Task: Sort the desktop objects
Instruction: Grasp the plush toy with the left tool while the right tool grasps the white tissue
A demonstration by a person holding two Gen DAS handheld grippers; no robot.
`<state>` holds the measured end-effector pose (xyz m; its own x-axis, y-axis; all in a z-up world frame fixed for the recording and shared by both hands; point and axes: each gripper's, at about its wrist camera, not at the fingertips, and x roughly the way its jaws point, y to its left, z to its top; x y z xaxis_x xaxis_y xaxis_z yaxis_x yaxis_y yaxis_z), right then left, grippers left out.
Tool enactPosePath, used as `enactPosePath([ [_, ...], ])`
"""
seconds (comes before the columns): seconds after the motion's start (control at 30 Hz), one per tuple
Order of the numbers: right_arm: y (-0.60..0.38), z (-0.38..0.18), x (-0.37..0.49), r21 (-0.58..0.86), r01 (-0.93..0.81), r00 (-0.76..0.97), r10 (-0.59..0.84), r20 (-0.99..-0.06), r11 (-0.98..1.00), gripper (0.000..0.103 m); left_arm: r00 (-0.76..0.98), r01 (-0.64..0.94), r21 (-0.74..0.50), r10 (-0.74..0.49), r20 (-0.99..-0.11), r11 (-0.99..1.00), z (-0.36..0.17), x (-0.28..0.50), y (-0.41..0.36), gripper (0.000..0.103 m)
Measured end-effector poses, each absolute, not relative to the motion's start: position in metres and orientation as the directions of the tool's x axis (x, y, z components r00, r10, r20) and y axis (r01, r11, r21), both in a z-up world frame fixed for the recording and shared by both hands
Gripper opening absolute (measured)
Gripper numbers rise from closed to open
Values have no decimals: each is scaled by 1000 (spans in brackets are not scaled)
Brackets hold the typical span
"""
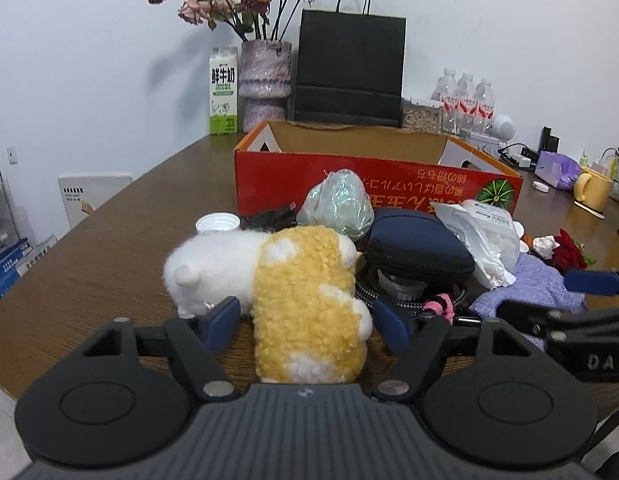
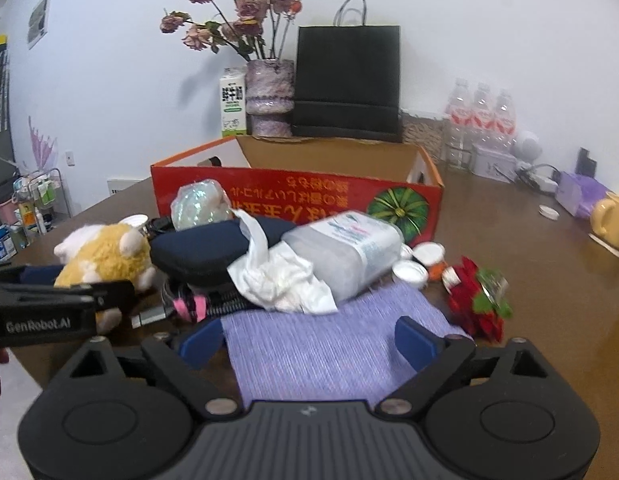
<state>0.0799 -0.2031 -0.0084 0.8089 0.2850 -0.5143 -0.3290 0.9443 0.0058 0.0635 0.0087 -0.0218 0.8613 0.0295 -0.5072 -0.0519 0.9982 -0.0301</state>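
While the left gripper straddles the plush toy, lying lengthwise at lower centre, jaws apart, the right gripper gapes over the purple cloth.

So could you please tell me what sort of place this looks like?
Probably a home or small office: a wooden table against a white wall holds a vase of dried roses, a milk carton and water bottles.

Your two wrist cameras look low and close across the surface, both facing the red box; the right view seems slightly blurred.
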Motion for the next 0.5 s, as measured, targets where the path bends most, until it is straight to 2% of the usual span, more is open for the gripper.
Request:
enactPosePath([
  [0.07,-199,-7,85,2,-344,809,297,-508,939,82,854,-53,-34,28,-520,998,-24,66,9,68],
  [0.17,-194,-5,93,-2,-368,807,318,-497,930,75,838,-55,-45,22,-546,997,-26,71,11,62],
  [0.3,-188,-5,102,-8,-404,796,347,-496,915,63,828,-49,-57,9,-561,997,-28,76,12,58],
  [0.43,-186,-6,110,10,-442,769,384,-510,897,45,827,-49,-59,7,-562,997,-28,78,12,54],
  [0.5,-187,-6,110,21,-457,765,404,-502,889,29,829,-49,-57,9,-560,997,-29,78,11,53],
])
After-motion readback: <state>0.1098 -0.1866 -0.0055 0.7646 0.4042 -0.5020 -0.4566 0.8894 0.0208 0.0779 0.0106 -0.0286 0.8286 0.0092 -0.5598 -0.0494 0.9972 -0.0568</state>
